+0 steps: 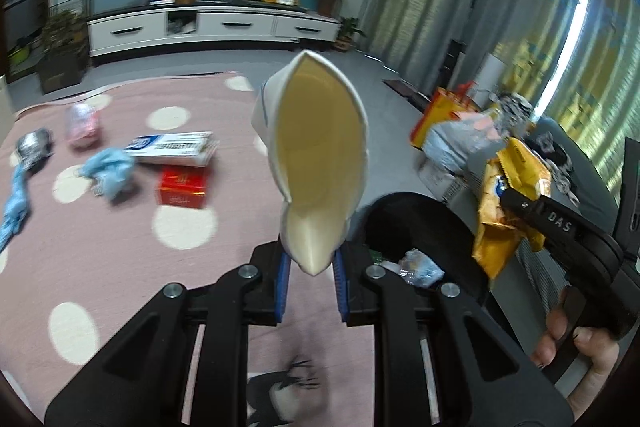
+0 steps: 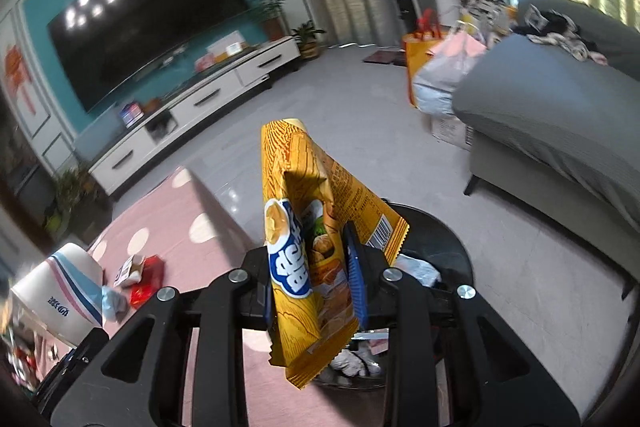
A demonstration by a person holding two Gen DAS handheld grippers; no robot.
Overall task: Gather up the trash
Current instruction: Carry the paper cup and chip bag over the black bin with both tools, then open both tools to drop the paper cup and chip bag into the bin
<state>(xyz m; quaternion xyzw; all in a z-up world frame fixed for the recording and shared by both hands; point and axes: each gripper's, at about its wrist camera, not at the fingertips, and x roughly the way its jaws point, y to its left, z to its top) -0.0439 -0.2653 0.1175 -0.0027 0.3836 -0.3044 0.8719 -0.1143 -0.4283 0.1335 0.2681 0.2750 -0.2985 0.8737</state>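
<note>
My left gripper (image 1: pixel 311 267) is shut on the squashed rim of a white paper cup (image 1: pixel 320 163), whose cream inside faces the camera. That cup (image 2: pixel 64 295) also shows at the lower left of the right wrist view. My right gripper (image 2: pixel 316 267) is shut on a yellow snack wrapper (image 2: pixel 312 227), held upright; the wrapper (image 1: pixel 508 199) and right gripper (image 1: pixel 520 203) appear at the right of the left wrist view. A black trash bin (image 1: pixel 420 223) with scraps inside stands just beyond both grippers, and its rim (image 2: pixel 448 227) curves behind the wrapper.
On the pink dotted rug (image 1: pixel 120 227) lie a red box (image 1: pixel 182 187), a white-and-blue carton (image 1: pixel 176 147), blue cloth (image 1: pixel 108 171), a pink can (image 1: pixel 82 121) and a grey can (image 1: pixel 34 143). A grey sofa (image 2: pixel 552 115) and bags (image 2: pixel 440 75) stand right; a TV cabinet (image 1: pixel 212 27) is behind.
</note>
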